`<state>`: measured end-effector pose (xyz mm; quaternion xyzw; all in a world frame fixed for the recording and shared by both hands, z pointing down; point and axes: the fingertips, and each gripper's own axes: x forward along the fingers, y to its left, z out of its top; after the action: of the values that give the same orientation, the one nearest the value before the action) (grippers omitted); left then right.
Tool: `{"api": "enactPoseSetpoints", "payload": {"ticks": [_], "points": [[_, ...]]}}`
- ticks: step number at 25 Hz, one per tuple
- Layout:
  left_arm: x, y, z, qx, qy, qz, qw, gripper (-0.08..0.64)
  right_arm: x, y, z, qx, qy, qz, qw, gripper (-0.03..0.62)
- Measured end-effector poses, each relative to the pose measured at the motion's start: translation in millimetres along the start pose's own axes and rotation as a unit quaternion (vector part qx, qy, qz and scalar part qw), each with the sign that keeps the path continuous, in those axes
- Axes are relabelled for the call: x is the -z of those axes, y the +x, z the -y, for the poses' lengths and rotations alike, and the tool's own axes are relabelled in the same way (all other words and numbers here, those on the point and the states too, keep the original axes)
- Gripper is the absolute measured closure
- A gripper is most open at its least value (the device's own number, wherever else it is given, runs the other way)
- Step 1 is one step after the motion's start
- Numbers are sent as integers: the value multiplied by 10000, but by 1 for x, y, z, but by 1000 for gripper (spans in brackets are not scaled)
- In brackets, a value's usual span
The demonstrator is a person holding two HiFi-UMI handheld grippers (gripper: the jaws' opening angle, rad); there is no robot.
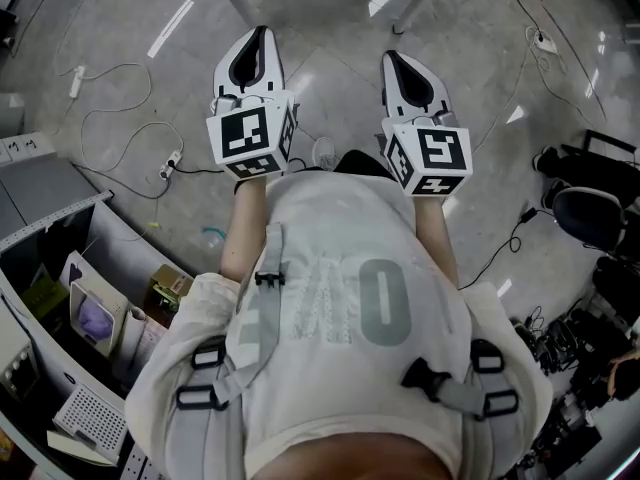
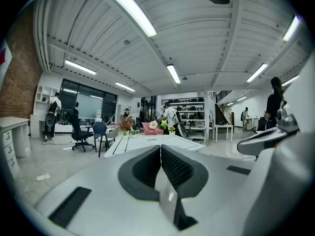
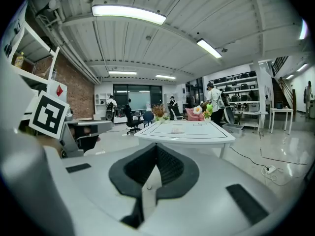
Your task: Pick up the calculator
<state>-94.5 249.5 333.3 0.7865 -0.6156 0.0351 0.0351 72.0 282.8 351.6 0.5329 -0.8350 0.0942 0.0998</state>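
Floor [image 1: 330, 18] of polished grey strewn with cables [image 1: 120, 118], white table [image 3: 206, 133] ahead, what we take for the calculator [image 3: 178, 128] lying flat on it, desk shelf [image 1: 120, 233] at our left holding boxes [image 1: 95, 313], our left gripper [image 1: 262, 33] and right gripper [image 1: 391, 58] clenched, empty.

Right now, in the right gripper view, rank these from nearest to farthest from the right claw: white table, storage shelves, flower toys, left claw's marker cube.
1. Left claw's marker cube, close by at left.
2. White table, straight ahead.
3. Flower toys, on the table's far end.
4. Storage shelves, back wall, right.
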Motion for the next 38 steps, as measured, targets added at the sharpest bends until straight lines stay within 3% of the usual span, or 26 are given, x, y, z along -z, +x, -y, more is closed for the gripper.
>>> {"api": "enactPoseSetpoints", "payload": {"ticks": [7,20,30,38], "points": [[10,6,-9,46,-23,-85,10000,537,10,7,1,69,226,-115,9997,588],[-7,37,-41,-256,79,215,9994,537,-15,60,3,-193,-186,23,9996,588],[-32,121,-55,-358,179,395,9984,537,-49,132,47,-304,-160,223,9992,588],[-42,208,-68,-547,160,230,9981,537,-82,208,100,-442,-38,263,9987,588]]}}
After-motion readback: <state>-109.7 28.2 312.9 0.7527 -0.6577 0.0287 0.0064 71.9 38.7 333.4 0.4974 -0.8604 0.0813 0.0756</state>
